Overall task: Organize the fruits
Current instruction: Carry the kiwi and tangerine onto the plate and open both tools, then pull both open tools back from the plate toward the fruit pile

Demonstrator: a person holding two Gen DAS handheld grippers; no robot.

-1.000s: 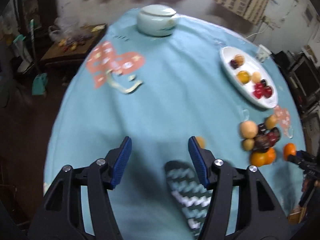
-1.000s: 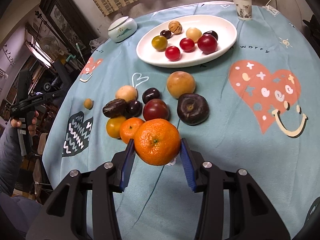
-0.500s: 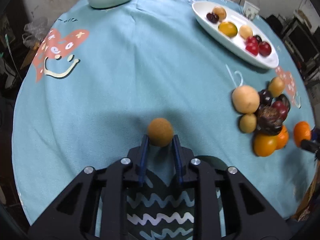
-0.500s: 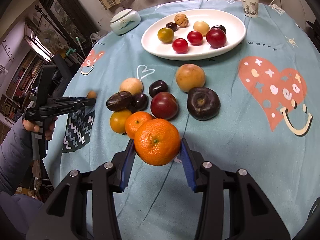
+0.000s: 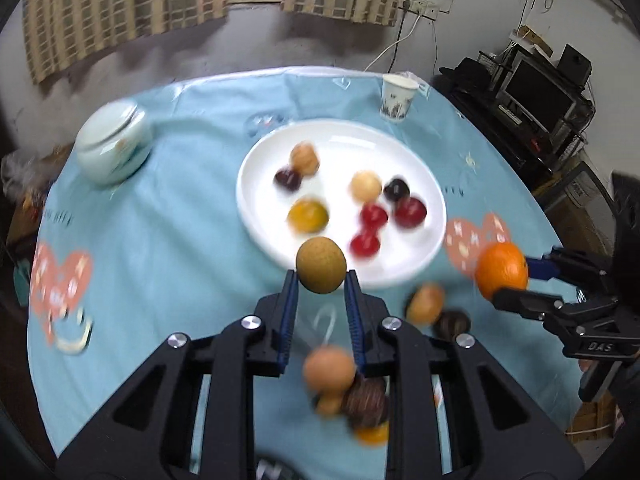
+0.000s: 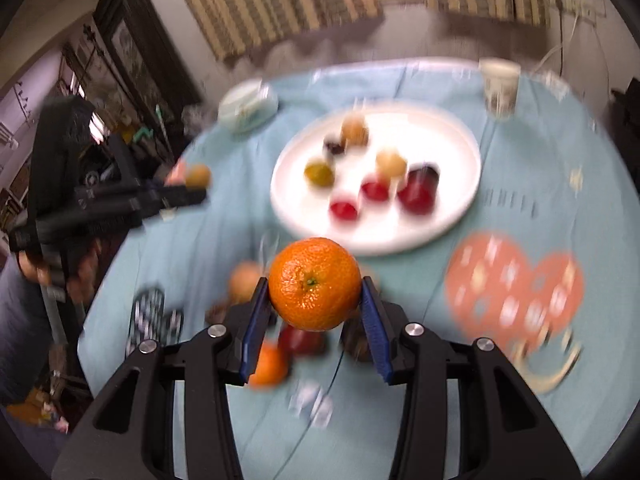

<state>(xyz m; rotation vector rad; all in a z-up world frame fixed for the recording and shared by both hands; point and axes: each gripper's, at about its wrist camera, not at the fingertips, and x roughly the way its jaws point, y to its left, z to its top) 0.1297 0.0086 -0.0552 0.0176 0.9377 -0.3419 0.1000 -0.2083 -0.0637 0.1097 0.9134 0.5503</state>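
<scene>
My left gripper (image 5: pixel 320 280) is shut on a small brown round fruit (image 5: pixel 321 265) and holds it in the air near the front rim of the white plate (image 5: pixel 260 152). My right gripper (image 6: pixel 314 292) is shut on an orange mandarin (image 6: pixel 314 283), also lifted, before the plate (image 6: pixel 460 216). The plate holds several small fruits, red, dark and yellow. A pile of loose fruits (image 5: pixel 344 396) lies on the cloth below my left gripper. The mandarin also shows in the left wrist view (image 5: pixel 502 270).
A pale green lidded jar (image 5: pixel 114 148) stands at the back left of the round table with the light blue cloth (image 5: pixel 160 248). A paper cup (image 5: pixel 398 98) stands behind the plate. Shelves and a monitor are off the right edge.
My left gripper has closed on the brown fruit, lifted it and swung toward the plate. My right gripper has carried the mandarin up and closer to the plate. Both views are blurred by motion.
</scene>
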